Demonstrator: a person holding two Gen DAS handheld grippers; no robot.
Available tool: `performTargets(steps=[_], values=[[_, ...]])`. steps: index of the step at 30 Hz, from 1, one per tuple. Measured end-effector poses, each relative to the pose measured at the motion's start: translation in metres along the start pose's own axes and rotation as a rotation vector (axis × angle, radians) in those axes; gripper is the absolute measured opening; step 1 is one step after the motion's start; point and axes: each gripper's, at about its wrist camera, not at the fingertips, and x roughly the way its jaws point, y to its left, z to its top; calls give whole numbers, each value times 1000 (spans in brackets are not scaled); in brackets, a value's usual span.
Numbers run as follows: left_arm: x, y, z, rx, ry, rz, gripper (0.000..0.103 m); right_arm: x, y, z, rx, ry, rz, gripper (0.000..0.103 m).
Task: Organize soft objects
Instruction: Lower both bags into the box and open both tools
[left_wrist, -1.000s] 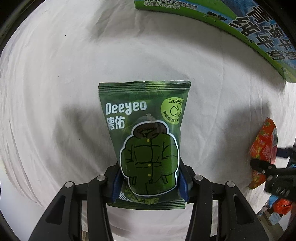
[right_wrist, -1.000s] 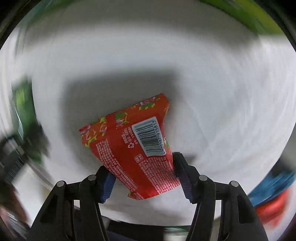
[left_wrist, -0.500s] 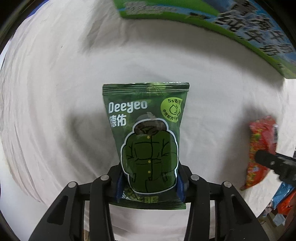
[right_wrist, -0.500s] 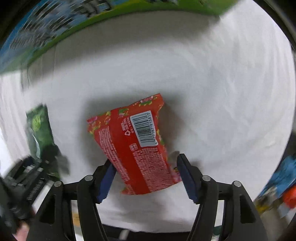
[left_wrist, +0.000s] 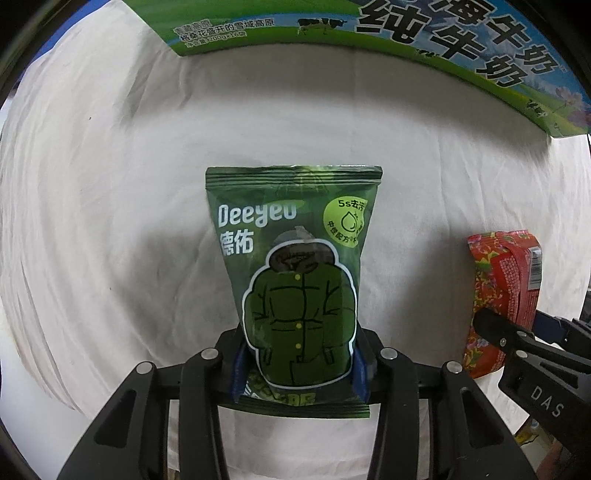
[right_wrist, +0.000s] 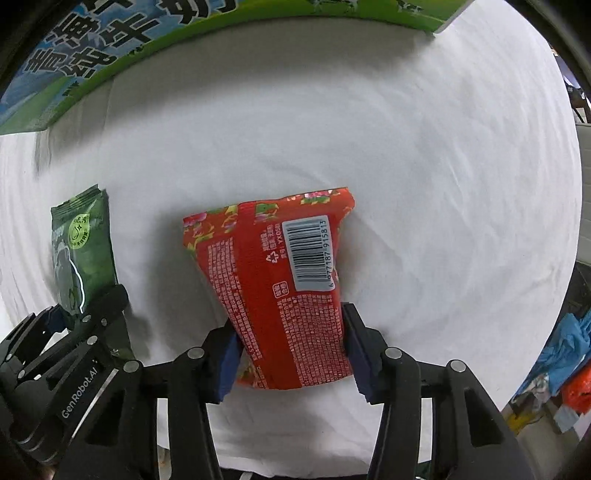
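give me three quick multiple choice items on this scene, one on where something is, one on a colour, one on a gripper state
1. Where is the milk carton box?
A. at the far edge of the white cloth
B. between the two packets
C. inside a gripper

2. What colour is the packet with the barcode?
A. blue
B. red
C. yellow

3. How is the left gripper?
A. wide open, holding nothing
B. out of view
C. shut on the green Deeyeo packet

Answers: 1 A, it lies beyond both packets. 2 B, red wrapper in the right gripper. 3 C, pads press the packet's sides.
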Motion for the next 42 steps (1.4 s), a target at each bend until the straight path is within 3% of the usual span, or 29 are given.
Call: performTargets(steps=[5, 6, 12, 20, 23, 28, 35, 42], values=[[-6, 2, -2, -4, -10, -1, 40, 18, -1, -24, -65, -6, -54, 53], [-7, 1, -2, -3, -14, 3, 40, 21, 19, -31, -62, -7, -54, 52], [-26, 2, -13, 6, -51, -22, 39, 2, 10, -34, -55, -29, 11, 48], [-121, -11, -31, 53, -232, -62, 39, -73, -2, -76, -71, -166, 122, 47], [-162, -15, -34, 78, -306, -71, 39, -122, -2, -88, -88, -248, 152, 47], [-220, -21, -25, 109, -381, -90, 39, -215, -13, -82, -105, -342, 178, 47], [-265, -19, -7, 108, -467, -86, 39, -278, -13, -62, -124, -416, 197, 47], [-267, -14, 34, 89, -471, -72, 39, -274, -6, -13, -104, -429, 203, 47]])
